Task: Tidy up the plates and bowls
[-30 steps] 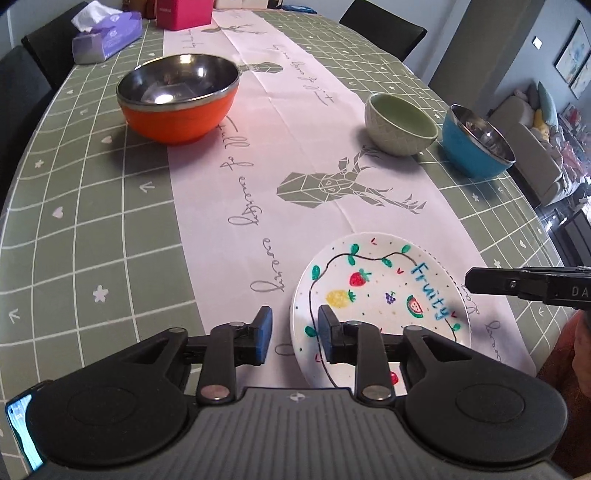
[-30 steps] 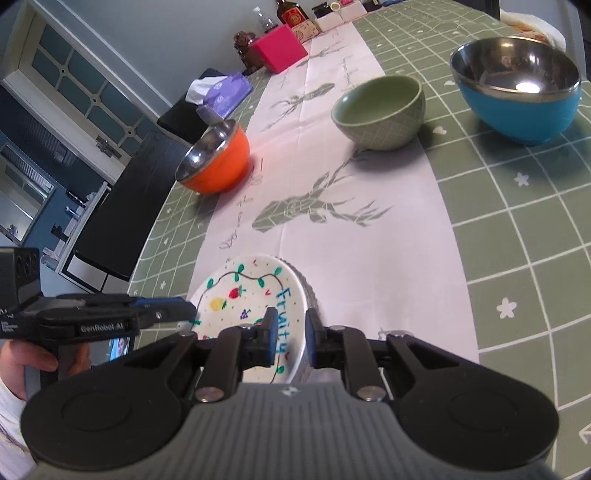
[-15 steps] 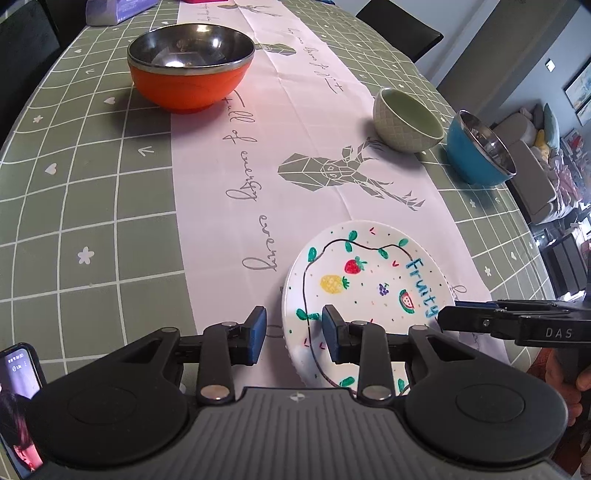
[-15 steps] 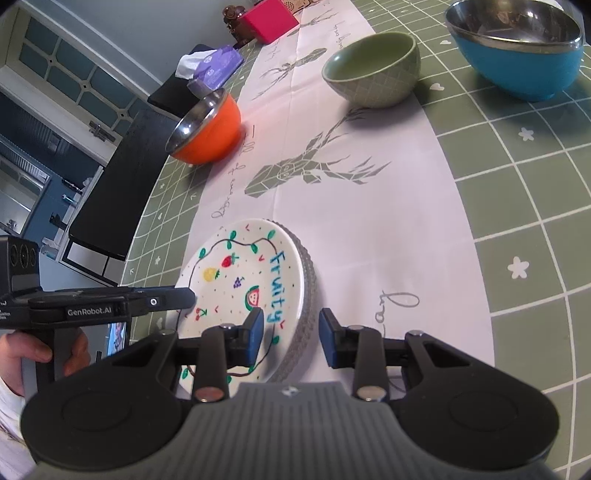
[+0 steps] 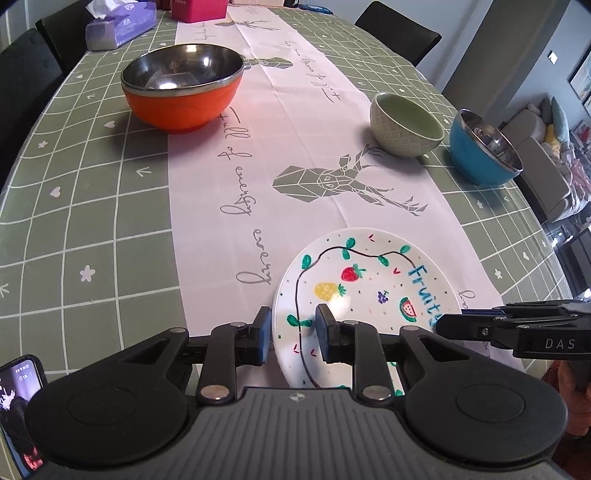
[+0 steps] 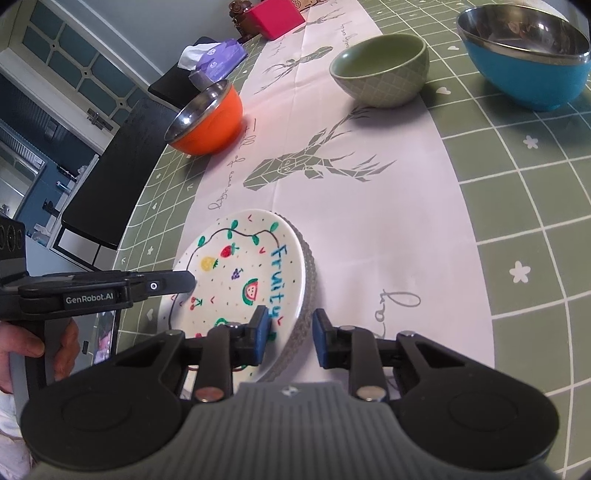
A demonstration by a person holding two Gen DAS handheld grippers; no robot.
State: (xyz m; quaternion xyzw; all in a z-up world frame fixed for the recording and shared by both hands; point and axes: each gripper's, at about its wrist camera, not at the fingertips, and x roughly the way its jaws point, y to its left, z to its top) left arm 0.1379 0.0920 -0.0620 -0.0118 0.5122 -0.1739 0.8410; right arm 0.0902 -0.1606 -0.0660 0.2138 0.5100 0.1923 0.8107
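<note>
plates: two by the look of it, a white one with fruit doodles and "Fruity" written on it (image 5: 369, 291), sitting on top of a grey plate (image 6: 307, 280) whose ribbed rim only peeks out in the right wrist view. The stack sits on the near end of the pale runner (image 5: 295, 147)
bowls: three, all apart from each other and further up the table. Orange bowl (image 5: 183, 86) with a steel inside on the left, small green bowl (image 5: 404, 125) on the runner's right edge, blue bowl (image 5: 484, 147) with a steel inside just beside the green one
left gripper (image 5: 291, 334): jaws parted, straddling the near-left rim of the fruity plate, one finger outside the rim and one over the plate face. Not squeezing anything, there's a gap on both sides
right gripper (image 6: 288, 334): also parted, sitting over the plate stack's right rim, left finger over the white plate and right finger outside the grey rim. No contact visible
table (image 5: 92, 206): one, green grid cloth with little hearts and flowers
other stuff: one purple tissue box (image 5: 120, 24) and one pink box (image 5: 199, 9) at the far end, and one phone (image 5: 20, 406) clipped by the left gripper's body
hand: one bare hand (image 6: 33, 349) shows in the right wrist view, holding the left gripper's handle
</note>
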